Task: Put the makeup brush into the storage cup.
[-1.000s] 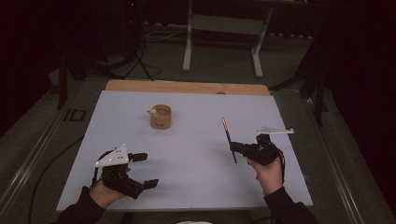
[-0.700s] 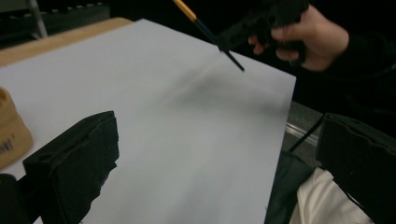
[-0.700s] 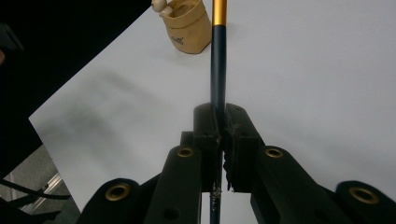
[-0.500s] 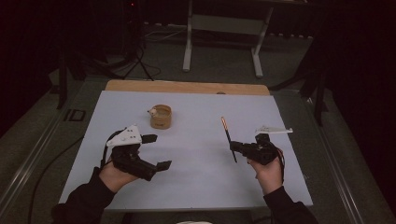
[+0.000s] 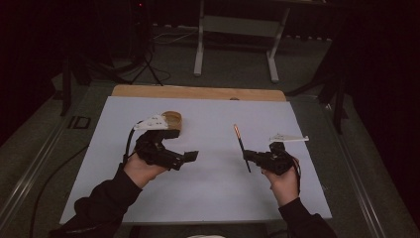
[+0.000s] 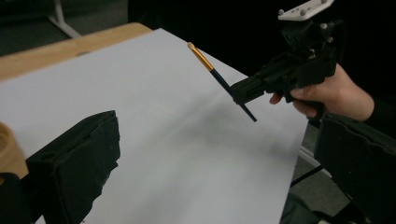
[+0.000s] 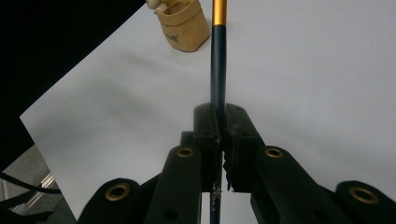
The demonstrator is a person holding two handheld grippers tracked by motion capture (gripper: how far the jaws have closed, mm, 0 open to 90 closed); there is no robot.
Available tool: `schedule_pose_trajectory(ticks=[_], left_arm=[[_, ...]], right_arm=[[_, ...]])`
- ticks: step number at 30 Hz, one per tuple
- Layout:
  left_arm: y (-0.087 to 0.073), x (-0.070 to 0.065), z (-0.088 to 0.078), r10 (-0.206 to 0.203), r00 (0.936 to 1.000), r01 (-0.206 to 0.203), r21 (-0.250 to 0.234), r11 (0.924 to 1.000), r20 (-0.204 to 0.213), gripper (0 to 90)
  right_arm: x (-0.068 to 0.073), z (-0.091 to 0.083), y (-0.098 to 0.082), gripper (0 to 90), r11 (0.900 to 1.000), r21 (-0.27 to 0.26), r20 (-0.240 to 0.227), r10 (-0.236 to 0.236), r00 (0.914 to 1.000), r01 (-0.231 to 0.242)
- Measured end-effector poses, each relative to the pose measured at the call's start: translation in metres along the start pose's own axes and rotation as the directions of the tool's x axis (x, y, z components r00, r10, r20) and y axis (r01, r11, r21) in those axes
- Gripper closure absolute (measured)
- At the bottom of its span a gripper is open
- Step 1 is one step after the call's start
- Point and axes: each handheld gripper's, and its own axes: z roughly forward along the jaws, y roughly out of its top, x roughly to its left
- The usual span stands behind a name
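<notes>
Right gripper (image 5: pixel 246 155) clamps the dark, gold-banded brush (image 5: pixel 241 146) above the white sheet (image 5: pixel 213 193), tip pointing away. Left gripper (image 5: pixel 184 159) hovers with jaws spread wide and empty, just beside the tan cup (image 5: pixel 173 119).

On the white table (image 5: pixel 208 198) there is one small tan cup (image 5: pixel 173 119), which sits at the far left, and one dark pencil with a gold end (image 5: pixel 241 147), over the table's right half. Two grippers are above the table, the left gripper (image 5: pixel 190 156) near the cup and the right gripper (image 5: pixel 246 156), each in one hand, so two hands.
</notes>
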Motion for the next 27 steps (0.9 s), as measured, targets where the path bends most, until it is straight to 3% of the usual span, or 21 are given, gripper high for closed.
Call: schedule_pose_trajectory(ticks=[1,5,7,10,15,17,23,26,27], left_arm=[[0.001,0.0,0.003,-0.009,1.0,0.009,0.003,1.0,-0.002,1.6],[0.006,0.0,0.016,-0.056,0.9956,0.059,0.038,0.9975,-0.076,2.4],[0.009,0.0,0.022,-0.093,0.9929,0.097,0.058,0.9936,-0.074,2.5],[0.013,-0.006,0.031,-0.073,0.9928,0.079,0.067,0.9946,-0.095,3.7],[0.021,-0.012,0.046,-0.085,0.9916,0.093,0.089,0.9917,-0.098,4.1],[0.024,-0.012,0.05,-0.118,0.987,0.127,0.082,0.9885,-0.11,4.1],[0.033,-0.013,0.065,-0.2,0.9757,0.207,0.081,0.9749,-0.09,5.7],[0.036,-0.012,0.074,-0.26,0.9628,0.265,0.076,0.9612,-0.075,9.8],[0.036,-0.012,0.074,-0.26,0.9628,0.265,0.076,0.9612,-0.075,9.8]], right_arm=[[0.0,0.0,0.0,84.3,1.0,0.0,-0.001,-0.001,1.0,0.001],[-0.001,0.001,0.0,84.3,1.0,0.002,0.006,-0.006,1.0,0.006],[-0.001,0.001,0.0,84.4,1.0,0.006,0.007,-0.007,0.9999,0.007],[0.0,0.003,0.0,84.3,1.0,0.01,0.008,-0.012,0.9999,0.012],[0.001,0.004,0.0,84.3,1.0,0.01,0.014,-0.017,0.9998,0.017],[0.001,0.004,0.0,84.3,1.0,0.01,0.016,-0.018,0.9997,0.018],[0.001,0.005,0.001,84.3,0.999,0.011,0.025,-0.03,0.9992,0.03],[0.001,0.005,0.001,84.3,0.999,0.014,0.03,-0.035,0.9989,0.034],[0.001,0.005,0.001,84.3,0.999,0.014,0.03,-0.035,0.9989,0.034]])
